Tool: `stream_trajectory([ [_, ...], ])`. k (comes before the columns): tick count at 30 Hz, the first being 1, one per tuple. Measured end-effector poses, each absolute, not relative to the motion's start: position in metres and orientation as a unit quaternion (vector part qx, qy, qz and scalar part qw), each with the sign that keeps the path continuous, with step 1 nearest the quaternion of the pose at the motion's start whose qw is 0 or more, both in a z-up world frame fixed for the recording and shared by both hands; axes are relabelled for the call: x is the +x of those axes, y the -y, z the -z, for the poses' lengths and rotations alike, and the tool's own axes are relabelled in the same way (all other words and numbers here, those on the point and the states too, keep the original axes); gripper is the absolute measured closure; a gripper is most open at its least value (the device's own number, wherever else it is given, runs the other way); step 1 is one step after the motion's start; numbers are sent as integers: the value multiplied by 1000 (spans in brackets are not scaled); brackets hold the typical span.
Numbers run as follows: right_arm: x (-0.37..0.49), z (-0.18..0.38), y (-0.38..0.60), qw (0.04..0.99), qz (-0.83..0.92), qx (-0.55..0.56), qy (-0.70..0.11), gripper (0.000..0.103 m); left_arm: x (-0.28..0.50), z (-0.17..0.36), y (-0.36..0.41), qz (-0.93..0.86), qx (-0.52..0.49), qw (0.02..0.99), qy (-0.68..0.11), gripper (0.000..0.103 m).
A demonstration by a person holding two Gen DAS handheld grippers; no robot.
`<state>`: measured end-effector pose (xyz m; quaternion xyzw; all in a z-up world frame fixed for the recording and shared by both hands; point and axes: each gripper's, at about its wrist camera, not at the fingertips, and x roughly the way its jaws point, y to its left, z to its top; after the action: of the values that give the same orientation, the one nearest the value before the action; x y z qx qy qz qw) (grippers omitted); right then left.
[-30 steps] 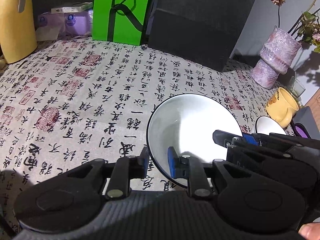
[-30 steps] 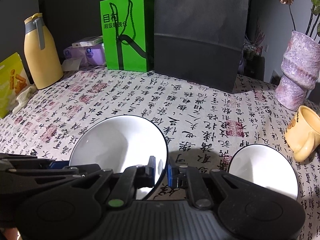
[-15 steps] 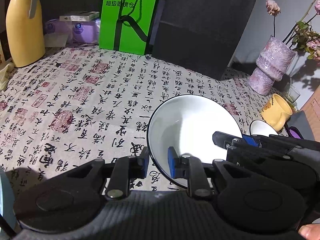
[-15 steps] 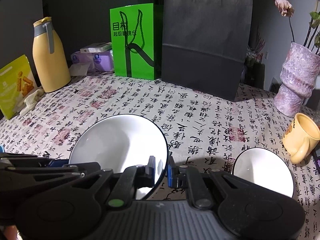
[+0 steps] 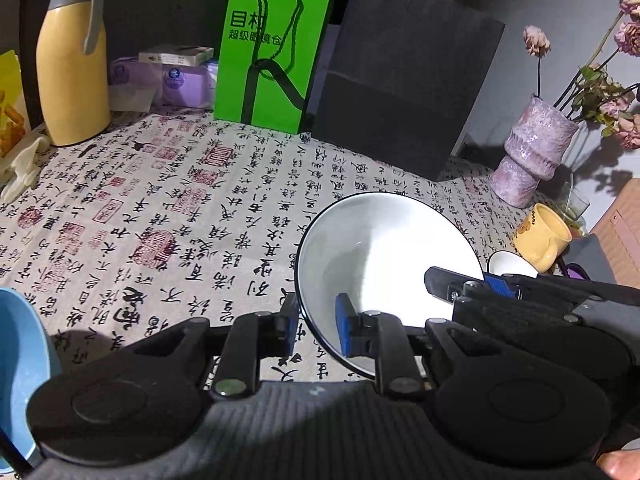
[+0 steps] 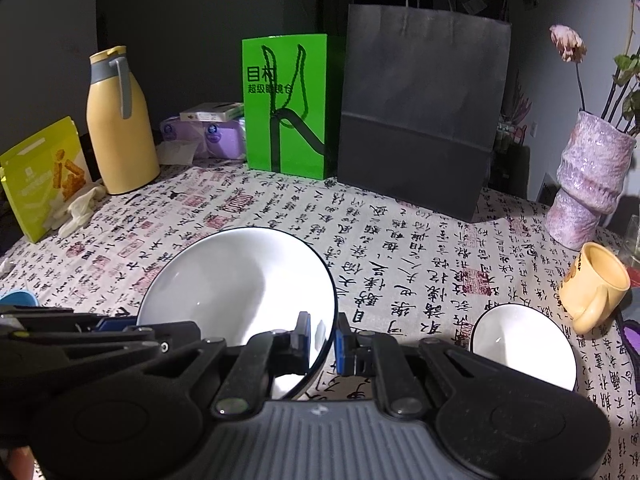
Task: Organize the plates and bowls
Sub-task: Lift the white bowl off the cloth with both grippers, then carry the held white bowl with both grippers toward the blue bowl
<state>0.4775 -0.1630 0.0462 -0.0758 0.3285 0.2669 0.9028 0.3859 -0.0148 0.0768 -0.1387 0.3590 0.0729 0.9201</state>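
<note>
A large white bowl (image 5: 384,264) with a dark rim hangs tilted above the calligraphy-print tablecloth (image 5: 168,208), gripped from both sides. My left gripper (image 5: 317,322) is shut on its left rim, one blue pad inside and one outside. My right gripper (image 6: 323,334) is shut on the opposite rim of the same large white bowl (image 6: 240,280). Each gripper shows in the other's view, the right gripper (image 5: 480,284) and the left gripper (image 6: 112,324). A small white bowl (image 6: 524,348) rests on the cloth at the right. A blue bowl (image 5: 20,356) sits at the near left.
A yellow mug (image 6: 596,288) and a purple vase (image 6: 592,184) with dried flowers stand at the right. Along the back are a black paper bag (image 6: 420,120), a green bag (image 6: 288,104), a yellow jug (image 6: 120,124), tissue packs and a snack pouch (image 6: 40,176).
Both grippers have risen and drawn back with the large white bowl held between them. More of the table shows, and the blue bowl has come into view at the lower left.
</note>
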Motion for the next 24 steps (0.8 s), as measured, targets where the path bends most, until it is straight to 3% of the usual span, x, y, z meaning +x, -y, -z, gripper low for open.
stream_trajectory([
  [24, 431, -71, 145, 908, -280, -80, -303, 91, 336, -99, -7, -84, -149, 930, -325, 83],
])
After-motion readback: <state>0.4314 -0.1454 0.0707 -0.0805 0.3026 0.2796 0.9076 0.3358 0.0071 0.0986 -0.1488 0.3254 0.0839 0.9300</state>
